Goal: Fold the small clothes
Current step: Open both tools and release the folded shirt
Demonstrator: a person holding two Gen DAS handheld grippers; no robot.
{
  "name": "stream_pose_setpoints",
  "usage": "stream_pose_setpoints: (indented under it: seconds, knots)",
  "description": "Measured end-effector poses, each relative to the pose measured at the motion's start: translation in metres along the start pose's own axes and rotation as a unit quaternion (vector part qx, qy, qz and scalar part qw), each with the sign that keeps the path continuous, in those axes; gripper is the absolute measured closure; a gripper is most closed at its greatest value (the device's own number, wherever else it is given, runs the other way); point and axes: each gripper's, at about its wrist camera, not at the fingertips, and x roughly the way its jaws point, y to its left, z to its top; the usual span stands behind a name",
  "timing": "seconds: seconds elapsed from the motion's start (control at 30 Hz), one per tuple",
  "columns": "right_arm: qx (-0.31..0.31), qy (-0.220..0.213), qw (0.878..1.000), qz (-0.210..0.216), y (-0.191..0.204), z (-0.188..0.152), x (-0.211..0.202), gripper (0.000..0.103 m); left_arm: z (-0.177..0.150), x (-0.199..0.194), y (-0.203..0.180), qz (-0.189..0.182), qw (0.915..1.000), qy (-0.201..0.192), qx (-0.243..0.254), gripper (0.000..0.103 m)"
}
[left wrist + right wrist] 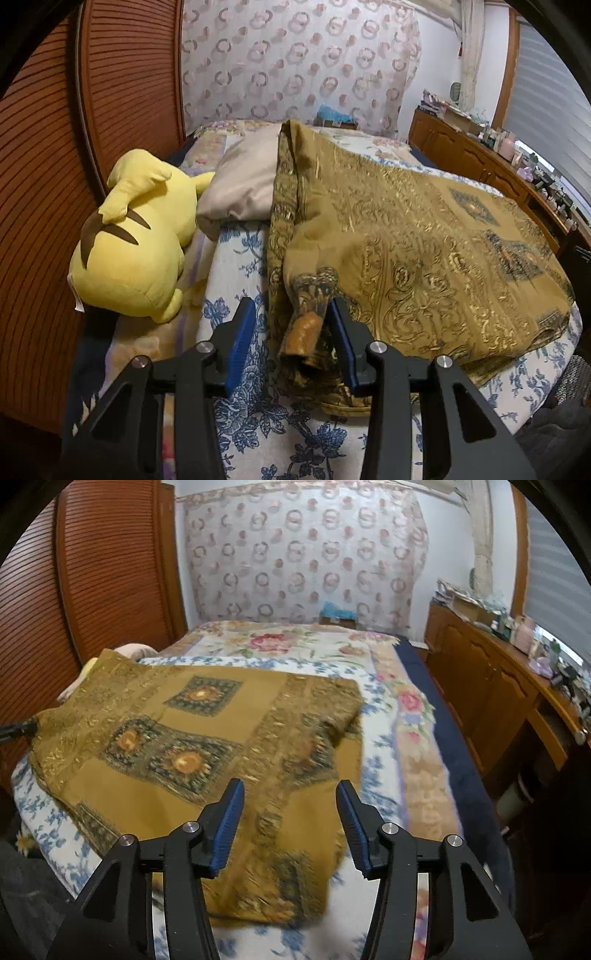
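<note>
**Gold cloth on the bed, both tongs open**

Gold-brown patterned cloth [406,236] w/ dark square flower patches lies spread on the bed [243,266], on top of a white sheet w/ blue flowers. In the left wrist view its near corner is bunched into a thick roll that hangs down toward the camera.

The left tongs [291,306] are open, blue pads wide apart. The rolled corner sits between the pads, right next to the right-side pad; can't tell if it touches. Nothing is pinched.

The right tongs [290,788] are open too, pads wide apart. They hover over the near edge of the cloth [192,738] & grip nothing. That view is a bit blurry near the cloth's right edge.

Other stuff:
- A big yellow plush toy w/ brown stripes [136,236] lies on the bed's left side, just beside the cloth but not on it.
- A beige pillow [243,177] rests behind the toy, its right side tucked under the cloth's far edge.
- A pink-flower blanket [280,642] covers the far part of the bed.
- A brown slatted wood door [48,177] stands on the left.
- A long wood cabinet [480,679] on the right has lots of small things on top.
</note>
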Motion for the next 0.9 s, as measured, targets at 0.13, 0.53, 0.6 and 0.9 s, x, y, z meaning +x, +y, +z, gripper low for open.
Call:
stream_pose_setpoints:
  seconds: [0.13, 0.53, 0.6, 0.9]
  knots:
    - [-0.011, 0.021, 0.999, 0.029, 0.021, -0.002, 0.028, 0.05, -0.004, 0.005, 0.001, 0.003, 0.9999, 0.012, -0.004, 0.064]
    - [-0.031, 0.063, 0.996, 0.051, 0.041, -0.014, 0.07, 0.05, -0.015, 0.014, 0.004, 0.002, 0.9995, 0.03, -0.014, 0.064]
    - [-0.028, 0.073, 0.996, 0.049, 0.04, -0.02, 0.076, 0.05, -0.017, 0.014, 0.003, 0.003, 0.9995, 0.027, -0.013, 0.064]
    - [-0.049, 0.066, 0.996, 0.036, 0.048, -0.024, 0.077, 0.045, -0.014, 0.023, -0.002, 0.008, 0.9996, 0.027, -0.002, 0.064]
